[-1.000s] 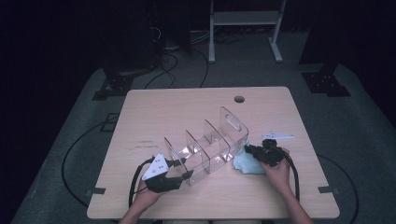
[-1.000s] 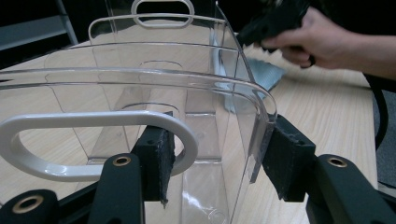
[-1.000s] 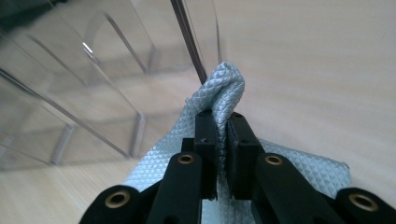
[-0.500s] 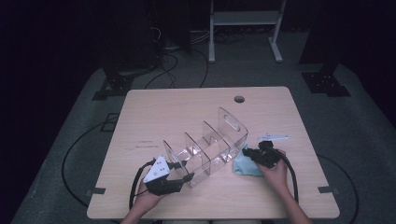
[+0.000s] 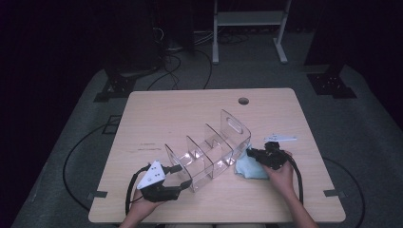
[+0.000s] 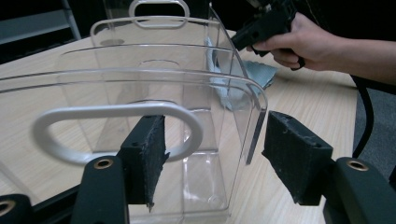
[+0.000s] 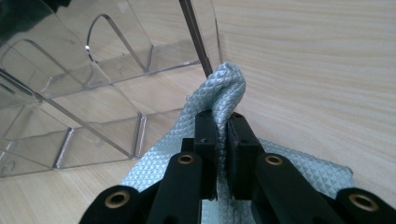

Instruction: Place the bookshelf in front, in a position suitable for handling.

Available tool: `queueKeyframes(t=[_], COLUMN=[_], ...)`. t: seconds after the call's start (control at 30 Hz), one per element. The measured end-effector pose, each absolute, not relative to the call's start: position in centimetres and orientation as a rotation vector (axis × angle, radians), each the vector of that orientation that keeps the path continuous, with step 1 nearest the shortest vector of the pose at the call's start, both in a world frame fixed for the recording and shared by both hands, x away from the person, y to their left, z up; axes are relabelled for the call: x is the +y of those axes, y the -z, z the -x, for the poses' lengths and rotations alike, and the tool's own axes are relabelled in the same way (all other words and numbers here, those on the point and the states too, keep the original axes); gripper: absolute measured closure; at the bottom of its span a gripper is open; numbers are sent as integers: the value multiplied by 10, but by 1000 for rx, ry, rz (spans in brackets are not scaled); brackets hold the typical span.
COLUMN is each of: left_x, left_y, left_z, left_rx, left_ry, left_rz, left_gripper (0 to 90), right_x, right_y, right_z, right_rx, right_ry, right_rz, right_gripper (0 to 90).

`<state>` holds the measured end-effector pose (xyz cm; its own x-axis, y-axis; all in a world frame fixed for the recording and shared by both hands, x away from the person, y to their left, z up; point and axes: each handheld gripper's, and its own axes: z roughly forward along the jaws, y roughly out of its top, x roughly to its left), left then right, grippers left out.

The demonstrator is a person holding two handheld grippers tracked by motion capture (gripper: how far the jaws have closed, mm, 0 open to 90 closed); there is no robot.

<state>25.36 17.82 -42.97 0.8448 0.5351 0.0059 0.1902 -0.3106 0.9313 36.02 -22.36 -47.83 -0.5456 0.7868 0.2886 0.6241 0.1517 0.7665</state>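
Left gripper [image 6: 212, 158] opened; organizer [image 5: 209, 149] runs diagonally

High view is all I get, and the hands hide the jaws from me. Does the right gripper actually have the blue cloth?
Observer: Yes. In the right gripper view the right gripper is shut on a bunched fold of the cloth.
Operator: Is that fold touching the clear organizer?
Observer: It sits right at the edge of the clear organizer, against one upright wall.
Operator: And the left gripper?
Observer: The left gripper is open; its jaws have just been opening. They straddle the corner of the organizer's end wall, pads clear of it.
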Motion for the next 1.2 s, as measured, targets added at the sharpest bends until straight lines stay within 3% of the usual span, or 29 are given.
queueKeyframes(t=[0.43,0.6,0.8,0.93,1.1,1.2], left_x=[211,213,211,209,205,203], left_y=[423,428,432,434,435,436], left_z=[-275,-292,-308,-314,-316,-316], left_rx=[659,740,773,795,803,818], left_ry=[-490,-521,-530,-537,-535,-554], left_rz=[-1846,-1837,-1845,-1833,-1835,-1828], left_gripper=[300,211,202,263,447,469], right_x=[-224,-223,-224,-222,-225,-223], right_y=[484,479,482,481,472,479], right_z=[-362,-362,-363,-363,-362,-365], right_rx=[2259,2252,2255,2260,2225,2233], right_ry=[-1330,-1335,-1336,-1329,-1372,-1351], right_rz=[-1406,-1397,-1406,-1396,-1373,-1386], right_gripper=[837,837,837,837,837,837])
